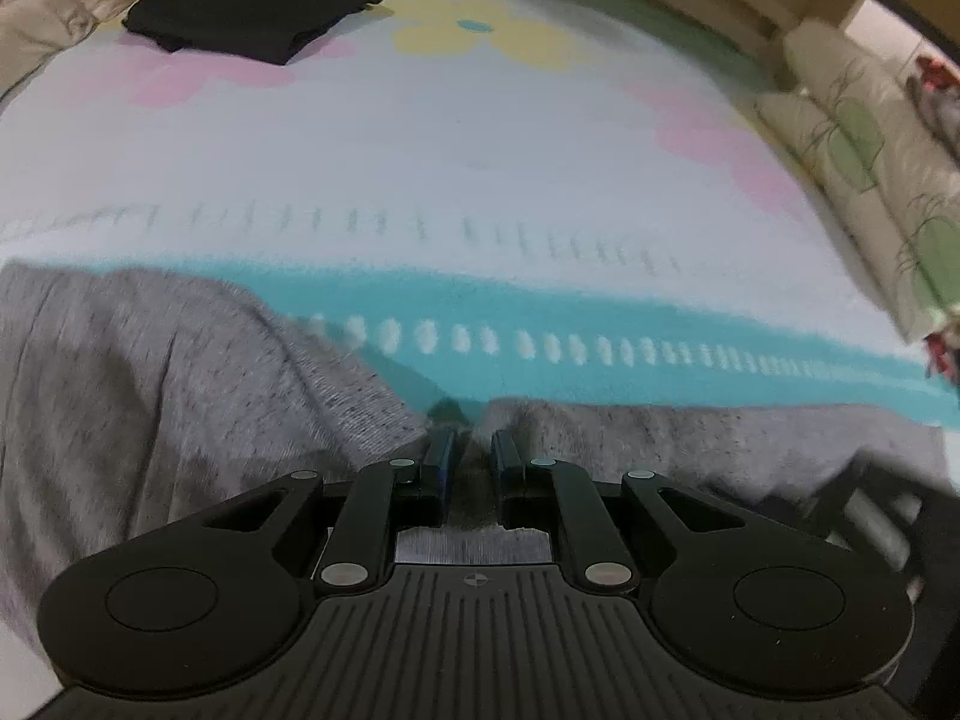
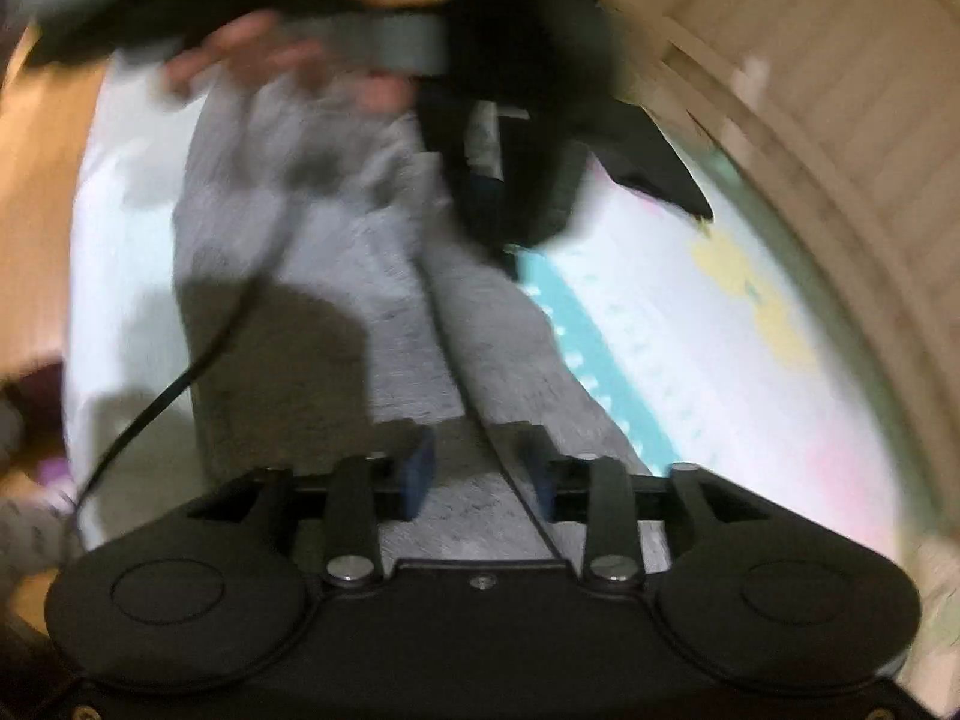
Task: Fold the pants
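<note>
Pants point(image 1: 150, 372) of speckled grey cloth lie spread across the near part of a bed cover point(image 1: 420, 168) printed with pink and yellow flowers and a teal stripe. The left tool point(image 1: 471, 450) sits low on the cloth with its fingers point(image 1: 443, 450) drawn close together, a raised ridge of grey fabric pinched between them. Far off on the cover, near its back edge, rests a folded black garment point(image 1: 252, 6), well apart from the grey cloth. In the right wrist view, which is heavily blurred, the right tool point(image 2: 480, 468) hovers over the pants point(image 2: 312, 192) with its blue-padded fingers point(image 2: 420, 468) spread apart and only grey cloth showing in the gap; a thin black cable point(image 2: 162, 396) trails over the cloth on the left. Beyond, a hand point(image 2: 288, 54) and the other tool's dark body are visible at the far end of the pants.
</note>
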